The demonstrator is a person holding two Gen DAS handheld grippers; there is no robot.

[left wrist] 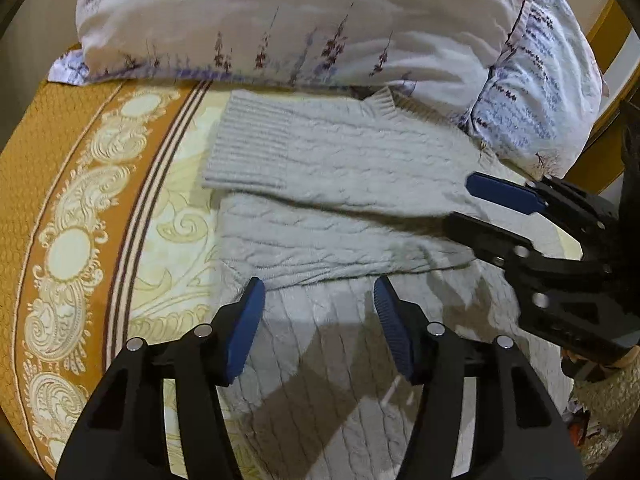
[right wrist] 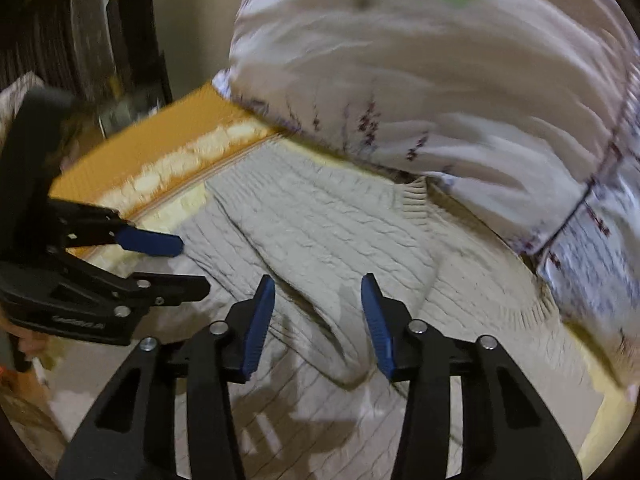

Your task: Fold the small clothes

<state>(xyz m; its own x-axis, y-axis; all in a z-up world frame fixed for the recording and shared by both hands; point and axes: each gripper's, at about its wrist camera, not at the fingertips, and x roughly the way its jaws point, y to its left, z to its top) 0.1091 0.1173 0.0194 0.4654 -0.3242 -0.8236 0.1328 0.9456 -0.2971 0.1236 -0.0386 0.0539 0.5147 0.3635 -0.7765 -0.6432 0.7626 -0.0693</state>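
A big flowered pillow lies at 12 o'clock on an orange bedspread with cream ornaments along its border.

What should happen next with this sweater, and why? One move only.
Probably lower the left gripper onto the sweater hem edge below it and close. Both grippers, left and right, are open and hold nothing, and one sleeve already lies folded across the body.
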